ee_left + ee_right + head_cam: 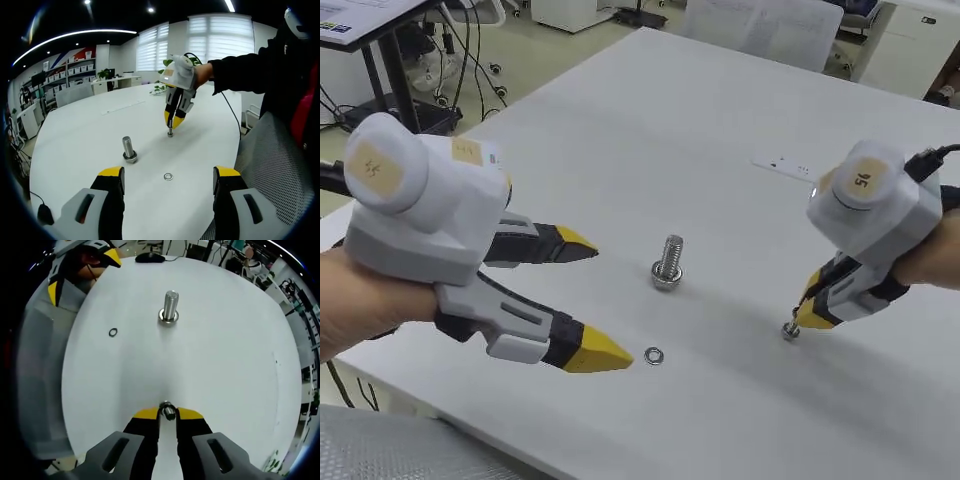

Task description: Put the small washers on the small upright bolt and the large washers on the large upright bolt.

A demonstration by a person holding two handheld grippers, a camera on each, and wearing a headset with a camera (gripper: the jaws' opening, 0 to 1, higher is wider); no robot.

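Head view first: find the small upright bolt (790, 330) at 4 o'clock from the large upright bolt (667, 262), clamped at its top by the right claw (800, 318); cannot tell about any washer between. Keep this claw vertical and lower straight along the thread. Bring the left claw (610, 300), spread wide, over the small washer (654, 355) at 6 o'clock, flat on the smooth white surface (720, 150). Thin, shiny steel ring: pinch by the edge.
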